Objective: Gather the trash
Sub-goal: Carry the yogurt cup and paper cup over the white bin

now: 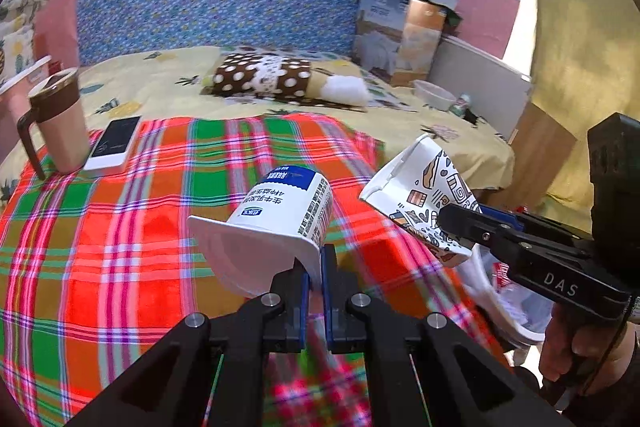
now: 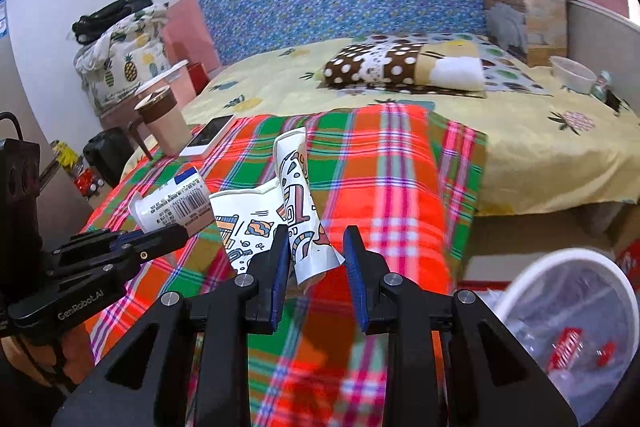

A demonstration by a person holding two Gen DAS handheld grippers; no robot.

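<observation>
My left gripper (image 1: 315,269) is shut on the rim of a white and blue yogurt cup (image 1: 276,223), held tilted above the plaid cloth (image 1: 120,247). The cup also shows in the right wrist view (image 2: 172,201). My right gripper (image 2: 316,255) holds a crushed patterned paper cup (image 2: 298,203) between its blue pads (image 2: 282,267); the jaws stand partly apart around it. In the left wrist view the paper cup (image 1: 420,195) hangs over the cloth's right edge, above a white trash bin (image 1: 504,303). The bin (image 2: 532,267) is lined with clear plastic and holds red scraps.
A brown and beige mug (image 1: 60,119) and a phone (image 1: 114,143) sit at the cloth's far left. A dotted pillow (image 1: 264,75), a box (image 1: 396,35) and a white bowl (image 1: 434,93) lie further back on the yellow bed.
</observation>
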